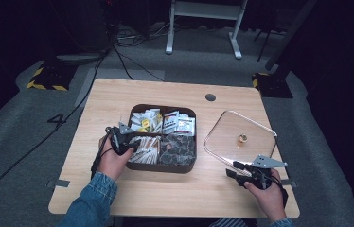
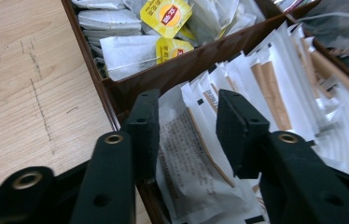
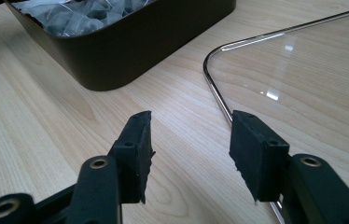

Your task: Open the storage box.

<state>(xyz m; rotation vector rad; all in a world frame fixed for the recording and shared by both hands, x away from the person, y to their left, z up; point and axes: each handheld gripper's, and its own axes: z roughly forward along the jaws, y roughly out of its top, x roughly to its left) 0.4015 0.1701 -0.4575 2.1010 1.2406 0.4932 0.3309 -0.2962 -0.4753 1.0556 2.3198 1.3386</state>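
Sachets [image 2: 266, 79] in brown box [image 1: 184, 166], probably teabags.

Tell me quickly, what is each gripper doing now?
Left gripper: open, jaws over the paper sachets in the box.
Right gripper: open, holding nothing, beside the clear lid.

- A pale wooden surface [image 1: 118, 101] with rounded corners stands on grey carpet.
- Near its far edge, right of centre, sits a small dark round cap [image 1: 210, 97].
- A dark brown box [image 1: 163, 166] with four compartments lies about mid-surface, holding tea bags and paper packets.
- Right of the box, just beside it and not touching, a clear square lid [image 1: 222, 130] with rounded corners lies flat, with a small brass-coloured knob [image 1: 242, 138] at its middle.
- The wood between box and lid is bare, as is the strip along the near edge.
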